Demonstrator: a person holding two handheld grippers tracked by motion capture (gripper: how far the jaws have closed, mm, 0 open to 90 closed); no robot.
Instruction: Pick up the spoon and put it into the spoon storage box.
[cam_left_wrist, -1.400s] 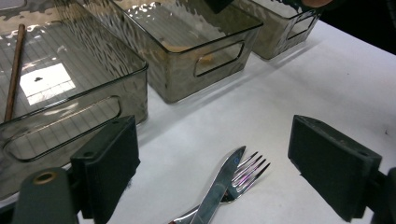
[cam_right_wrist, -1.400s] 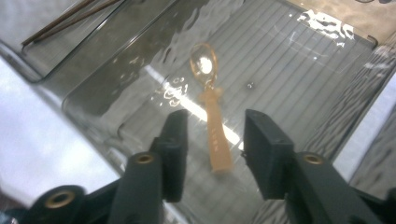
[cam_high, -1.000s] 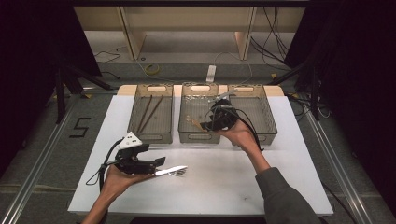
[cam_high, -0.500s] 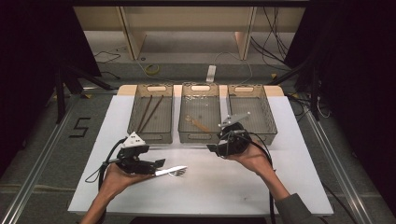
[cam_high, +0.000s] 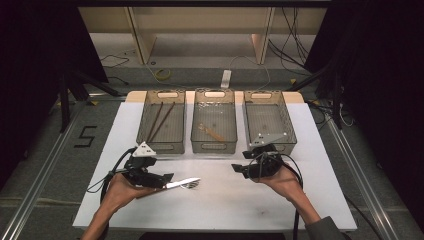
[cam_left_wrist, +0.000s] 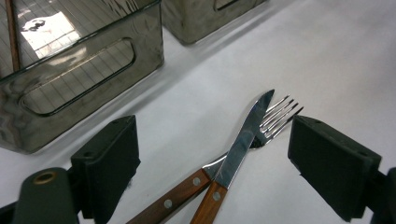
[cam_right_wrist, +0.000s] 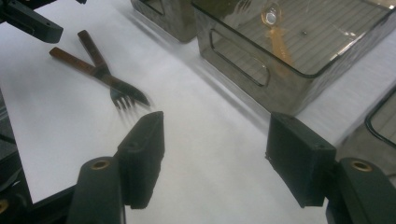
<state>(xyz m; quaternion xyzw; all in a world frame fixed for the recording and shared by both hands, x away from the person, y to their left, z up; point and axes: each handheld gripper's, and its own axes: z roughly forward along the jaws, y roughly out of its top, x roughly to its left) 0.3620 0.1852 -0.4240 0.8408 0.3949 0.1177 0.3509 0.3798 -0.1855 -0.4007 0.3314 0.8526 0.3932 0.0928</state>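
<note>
Here, our left gripper (cam_left_wrist: 205, 158) spread around knife (cam_left_wrist: 243, 140) and fork (cam_left_wrist: 275, 116), our right gripper (cam_right_wrist: 212, 154) just opening, empty.

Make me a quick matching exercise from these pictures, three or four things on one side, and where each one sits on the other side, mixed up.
1. knife
2. chopsticks
3. wooden spoon
4. right gripper

A. in the middle bin
B. open, nothing between its jaws
C. on the table, crossed over the fork
D. in the left bin

Pairs: 1-C, 2-D, 3-A, 4-B
</note>
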